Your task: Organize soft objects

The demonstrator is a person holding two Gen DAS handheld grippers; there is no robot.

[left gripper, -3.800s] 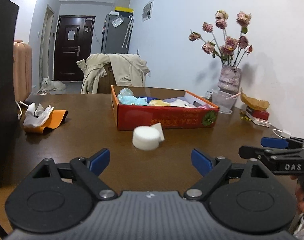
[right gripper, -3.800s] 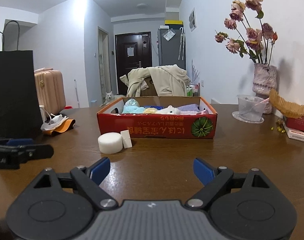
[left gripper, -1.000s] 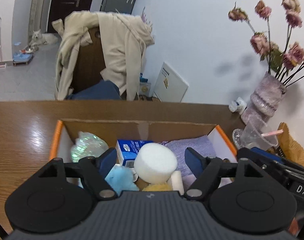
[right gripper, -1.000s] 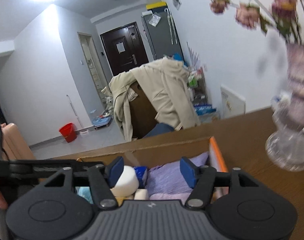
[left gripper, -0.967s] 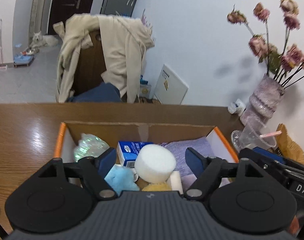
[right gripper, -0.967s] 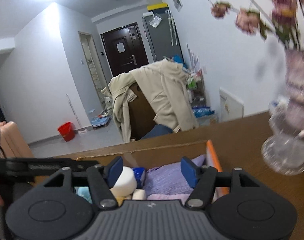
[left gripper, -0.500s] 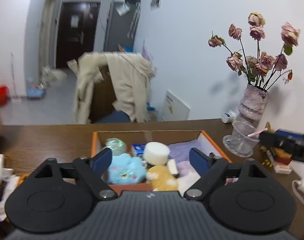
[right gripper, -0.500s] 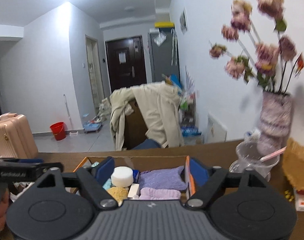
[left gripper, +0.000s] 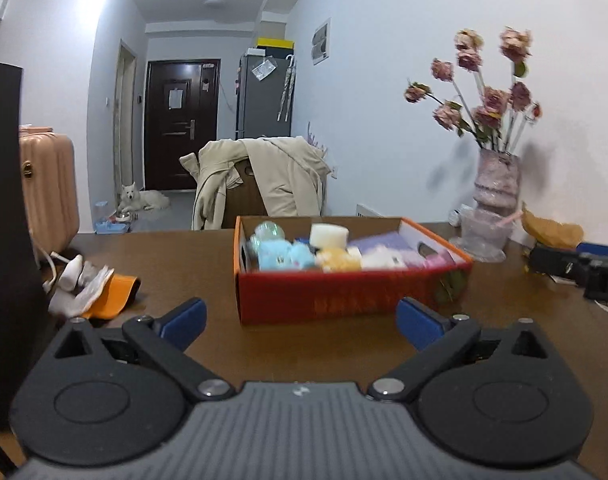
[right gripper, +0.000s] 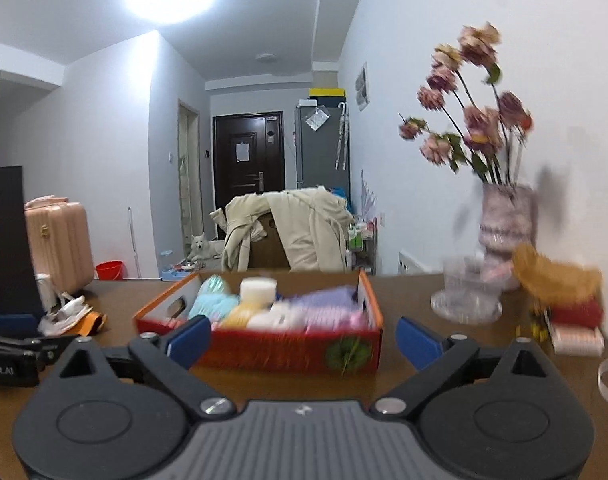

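A red cardboard box (left gripper: 344,294) stands on the brown table (left gripper: 183,264) and holds several soft things: a white sponge cylinder (left gripper: 329,236), a blue plush (left gripper: 281,255), a yellow plush (left gripper: 338,259) and purple cloth (left gripper: 384,246). The box also shows in the right wrist view (right gripper: 287,350), with the white sponge cylinder (right gripper: 257,289) at its back. My left gripper (left gripper: 299,320) is open and empty, in front of the box. My right gripper (right gripper: 301,340) is open and empty, in front of the box, to its right.
An orange cloth with white tissue (left gripper: 91,284) lies on the table at the left beside a black bag (left gripper: 3,240). A vase of dried roses (left gripper: 496,188), a clear bowl (left gripper: 484,232) and small boxes (right gripper: 576,324) stand at the right. A chair with a coat (left gripper: 259,180) is behind the table.
Both grippers have pulled back and down from above the box to table level in front of it. The white sponge cylinder lies in the box.
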